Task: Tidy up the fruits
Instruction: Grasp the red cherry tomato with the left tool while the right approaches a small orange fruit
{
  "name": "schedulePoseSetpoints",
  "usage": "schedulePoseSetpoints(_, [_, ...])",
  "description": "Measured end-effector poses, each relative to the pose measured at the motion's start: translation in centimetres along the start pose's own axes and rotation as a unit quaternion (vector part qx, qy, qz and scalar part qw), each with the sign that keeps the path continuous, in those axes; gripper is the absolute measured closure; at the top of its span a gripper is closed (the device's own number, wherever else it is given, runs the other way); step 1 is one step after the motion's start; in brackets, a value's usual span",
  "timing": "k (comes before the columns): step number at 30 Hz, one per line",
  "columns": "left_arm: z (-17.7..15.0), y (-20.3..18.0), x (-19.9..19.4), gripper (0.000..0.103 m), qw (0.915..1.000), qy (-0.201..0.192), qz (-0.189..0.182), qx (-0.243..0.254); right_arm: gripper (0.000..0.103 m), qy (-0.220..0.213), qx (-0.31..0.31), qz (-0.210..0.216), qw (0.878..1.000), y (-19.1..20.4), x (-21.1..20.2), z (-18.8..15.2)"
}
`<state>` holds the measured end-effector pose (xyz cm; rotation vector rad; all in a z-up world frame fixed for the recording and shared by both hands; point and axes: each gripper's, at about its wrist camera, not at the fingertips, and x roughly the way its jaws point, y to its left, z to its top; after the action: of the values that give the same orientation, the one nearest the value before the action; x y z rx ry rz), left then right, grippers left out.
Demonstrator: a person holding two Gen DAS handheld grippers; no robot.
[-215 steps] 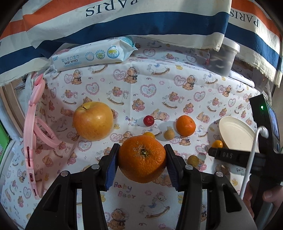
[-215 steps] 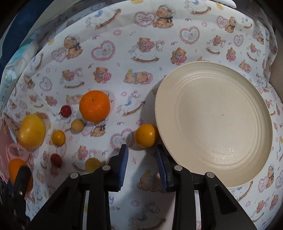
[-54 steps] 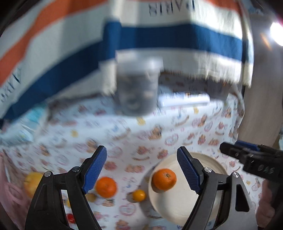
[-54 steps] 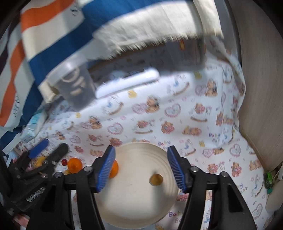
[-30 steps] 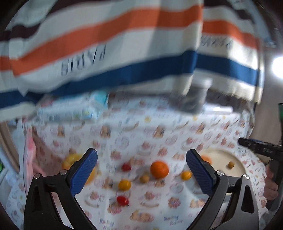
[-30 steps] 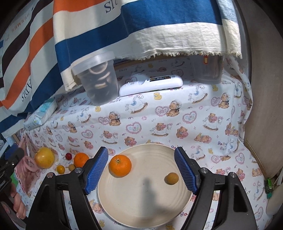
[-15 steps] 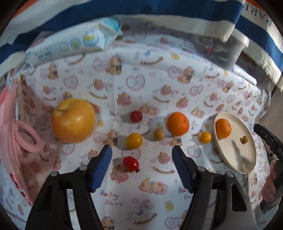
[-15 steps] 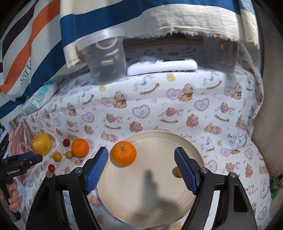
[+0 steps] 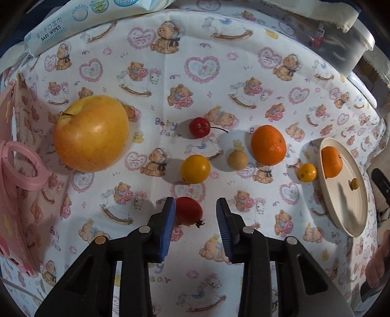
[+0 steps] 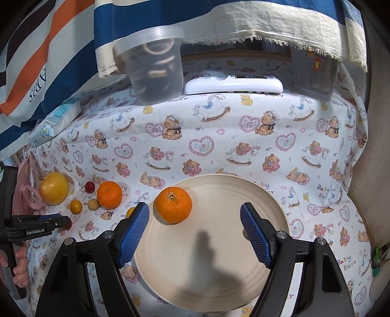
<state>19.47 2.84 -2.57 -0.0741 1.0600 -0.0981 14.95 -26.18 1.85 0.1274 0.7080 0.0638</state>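
My left gripper (image 9: 195, 220) is open low over the cloth, its blue pads on either side of a red cherry tomato (image 9: 189, 211) that lies close to the left pad. Beyond it lie a yellow tomato (image 9: 195, 168), a tan longan (image 9: 237, 159), a red cherry (image 9: 199, 127), an orange (image 9: 268, 144), a small kumquat (image 9: 306, 172) and a big yellow apple (image 9: 90, 133). The cream plate (image 10: 219, 280) holds an orange (image 10: 173, 204); a small tan fruit (image 9: 354, 183) on it shows in the left wrist view. My right gripper (image 10: 195, 234) is open and empty above the plate.
A pack of baby wipes (image 9: 92, 19) lies at the back left and a pink plastic hanger (image 9: 14, 170) at the left edge. A clear tub (image 10: 156, 65), a white remote (image 10: 234, 85) and another container (image 10: 314, 78) stand at the back under a striped cloth.
My left gripper has dropped down to the cloth and narrowed around the red cherry tomato. My right gripper has moved slightly closer to the plate, still open.
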Motion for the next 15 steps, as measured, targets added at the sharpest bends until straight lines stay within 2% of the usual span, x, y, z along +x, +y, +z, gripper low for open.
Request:
schedulePoseSetpoints(4, [0.1, 0.3, 0.2, 0.069, 0.9998, -0.006, 0.02, 0.002, 0.024, -0.007, -0.003, -0.014, 1.0, 0.3, -0.4, 0.3])
schedulePoseSetpoints(12, [0.2, 0.7, 1.5, 0.069, 0.9997, 0.015, 0.02, 0.001, 0.024, 0.018, -0.01, 0.025, 0.999, 3.6, -1.0, 1.2])
schedulePoseSetpoints(14, [0.2, 0.5, 1.8, 0.078, 0.9996, 0.017, 0.023, 0.004, 0.024, 0.021, -0.017, 0.028, 0.999, 4.7, -1.1, 1.4])
schedulePoseSetpoints(15, [0.2, 0.5, 1.9, 0.079, 0.9996, 0.017, 0.024, 0.006, 0.024, 0.023, -0.02, 0.028, 0.999, 5.1, -1.0, 1.5])
